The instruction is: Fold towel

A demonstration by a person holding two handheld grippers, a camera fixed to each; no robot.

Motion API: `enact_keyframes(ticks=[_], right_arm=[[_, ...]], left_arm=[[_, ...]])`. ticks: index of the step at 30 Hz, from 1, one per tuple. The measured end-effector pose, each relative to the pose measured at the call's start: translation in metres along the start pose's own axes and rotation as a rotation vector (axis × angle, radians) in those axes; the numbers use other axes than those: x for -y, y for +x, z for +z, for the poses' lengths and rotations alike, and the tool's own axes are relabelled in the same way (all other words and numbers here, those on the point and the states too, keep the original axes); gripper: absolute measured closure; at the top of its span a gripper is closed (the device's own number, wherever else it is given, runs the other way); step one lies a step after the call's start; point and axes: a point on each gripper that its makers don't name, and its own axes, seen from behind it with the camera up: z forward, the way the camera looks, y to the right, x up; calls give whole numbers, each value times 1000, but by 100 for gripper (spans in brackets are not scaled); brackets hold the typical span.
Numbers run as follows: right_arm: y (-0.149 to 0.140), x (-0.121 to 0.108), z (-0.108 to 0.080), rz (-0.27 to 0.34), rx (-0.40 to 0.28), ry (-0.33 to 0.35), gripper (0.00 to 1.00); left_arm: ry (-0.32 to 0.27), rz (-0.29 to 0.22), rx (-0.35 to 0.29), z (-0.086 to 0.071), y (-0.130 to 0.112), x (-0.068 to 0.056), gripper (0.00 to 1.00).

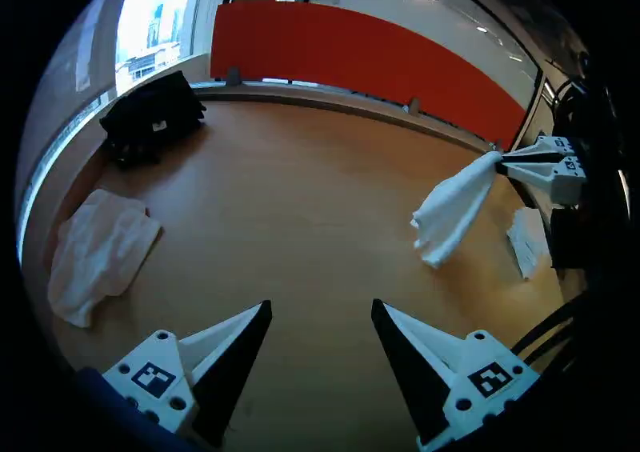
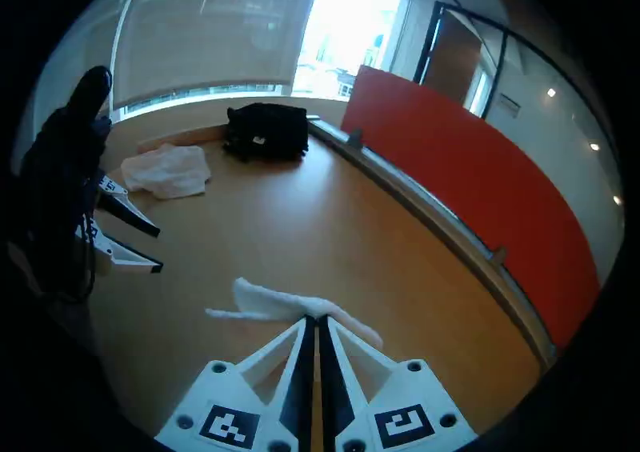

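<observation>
White towel (image 1: pixel 448 208) hangs over the wooden table (image 1: pixel 304 196) on the right, its corner pinched between the closed fingers of the right gripper (image 1: pixel 500 162). Left gripper (image 1: pixel 320 308) is spread wide, near. Crumpled cloth (image 1: pixel 100 252) left, black bag (image 1: pixel 152 116) far left, orange partition (image 1: pixel 360 56) along the far edge, bright window (image 1: pixel 152 20).

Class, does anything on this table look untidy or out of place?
Yes: a crumpled towel lies heaped near the table edge, near the black bag; the right gripper grips a second towel.
</observation>
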Motion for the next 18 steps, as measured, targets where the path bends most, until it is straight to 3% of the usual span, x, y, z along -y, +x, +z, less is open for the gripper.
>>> enact_keyframes(ticks=[10,18], right_arm=[[3,-24,-20,15,-13,-44,97],[5,-39,-31,67,-36,-59,97]], left_arm=[[-16,18,-5,0,8,-6,7],[-20,25,-2,2,9,-9,7]])
